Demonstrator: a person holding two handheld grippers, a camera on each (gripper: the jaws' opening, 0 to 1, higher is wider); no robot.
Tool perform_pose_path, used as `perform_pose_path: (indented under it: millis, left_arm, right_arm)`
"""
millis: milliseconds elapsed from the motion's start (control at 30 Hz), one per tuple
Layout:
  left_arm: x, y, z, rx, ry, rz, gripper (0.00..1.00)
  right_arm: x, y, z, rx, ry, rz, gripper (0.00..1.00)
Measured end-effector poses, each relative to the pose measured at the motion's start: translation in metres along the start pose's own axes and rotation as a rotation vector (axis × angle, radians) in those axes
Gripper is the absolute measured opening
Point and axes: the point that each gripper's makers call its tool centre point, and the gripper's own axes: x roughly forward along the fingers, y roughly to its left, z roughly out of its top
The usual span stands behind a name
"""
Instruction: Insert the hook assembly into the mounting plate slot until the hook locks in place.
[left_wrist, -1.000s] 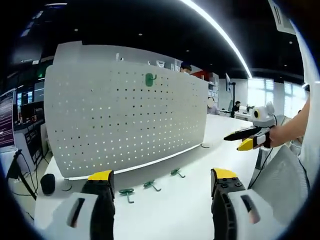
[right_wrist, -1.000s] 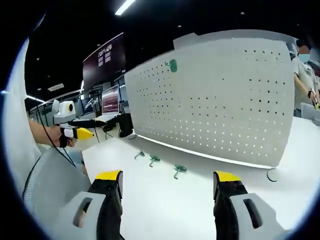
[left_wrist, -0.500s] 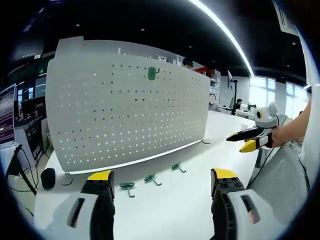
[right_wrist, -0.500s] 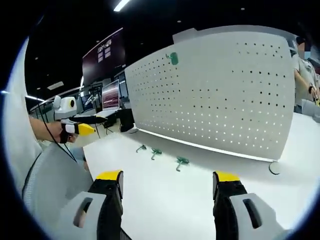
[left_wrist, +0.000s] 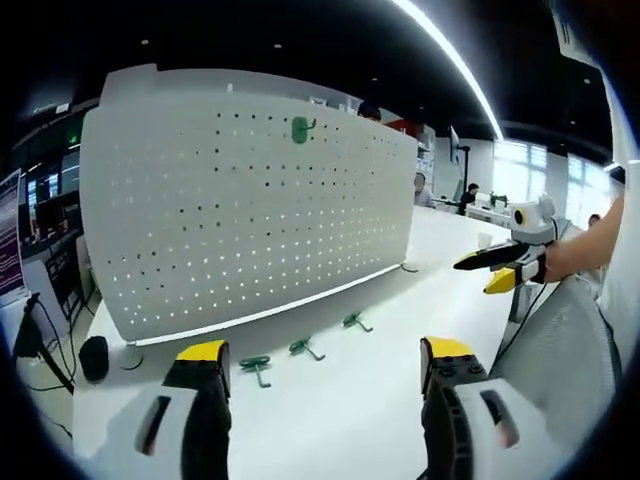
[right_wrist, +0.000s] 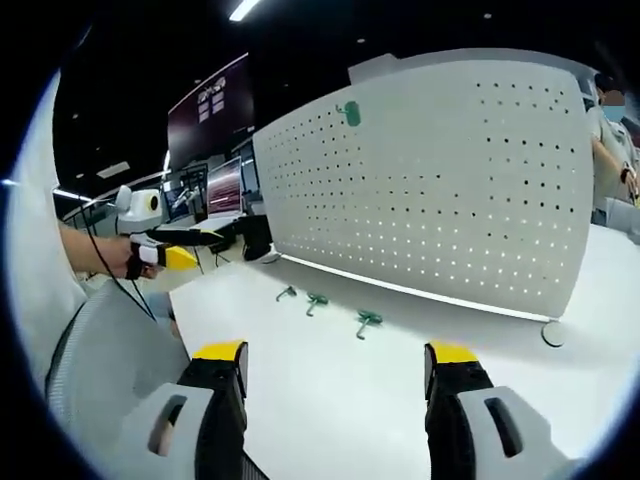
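A white pegboard mounting plate (left_wrist: 250, 200) (right_wrist: 440, 180) stands upright on the white table. One green hook (left_wrist: 300, 128) (right_wrist: 350, 113) is seated in a hole near its top edge. Three loose green hooks lie on the table before it: (left_wrist: 256, 367), (left_wrist: 303, 348), (left_wrist: 352, 321), also seen as hooks (right_wrist: 368, 321), (right_wrist: 317, 301), (right_wrist: 286, 293). My left gripper (left_wrist: 315, 365) hovers open above the table, short of the hooks, nothing between its jaws. My right gripper (right_wrist: 330, 365) is open and empty too; it appears at the right of the left gripper view (left_wrist: 497, 272).
A black round object (left_wrist: 93, 358) and cables sit at the table's left end. A small disc (right_wrist: 551, 333) lies by the plate's other end. Monitors (right_wrist: 222, 188) stand behind. People (right_wrist: 610, 130) are at desks in the background. A hand (right_wrist: 105, 255) holds the left gripper.
Both views have shifted slightly as the hands moved; the plate and hooks stay where they were. Both grippers remain open and empty.
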Motion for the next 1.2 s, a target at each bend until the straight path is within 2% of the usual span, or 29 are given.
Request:
perform_pose_path:
  millis: [67,133,200,567,633,700,933,1033,1100,1200]
  left_arm:
    - [0.002,0.003,-0.004,0.004,0.027,-0.003,0.78]
    - [0.005,0.001,-0.007,0.011,0.052,-0.031,0.78]
    - [0.006,0.000,-0.009,0.049,0.079,-0.043,0.78]
    - [0.014,0.011,-0.013,0.125,0.151,-0.109,0.75]
    - [0.017,0.014,-0.017,0.118,0.166,-0.128,0.75]
    - [0.020,0.018,-0.023,0.154,0.196,-0.141,0.75]
    - [0.022,0.024,-0.034,0.197,0.252,-0.180,0.75]
    - [0.023,0.026,-0.033,0.179,0.253,-0.201,0.75]
    - [0.022,0.028,-0.035,0.220,0.271,-0.207,0.75]
    - [0.024,0.033,-0.037,0.234,0.288,-0.219,0.75]
  right_arm:
    - [0.000,0.000,-0.001,0.006,0.002,0.003,0.69]
    - [0.000,-0.001,-0.003,0.007,0.007,0.001,0.69]
    - [0.000,0.000,-0.004,0.005,0.011,0.004,0.69]
    - [0.001,0.004,-0.005,-0.019,0.023,0.012,0.67]
    - [0.001,0.005,-0.006,-0.019,0.028,0.012,0.67]
    - [0.001,0.005,-0.006,-0.020,0.029,0.014,0.67]
    - [0.003,0.009,-0.008,-0.057,0.048,0.025,0.67]
    - [0.002,0.008,-0.008,-0.055,0.046,0.025,0.67]
    - [0.002,0.009,-0.008,-0.051,0.048,0.027,0.67]
    - [0.003,0.009,-0.010,-0.052,0.052,0.027,0.67]
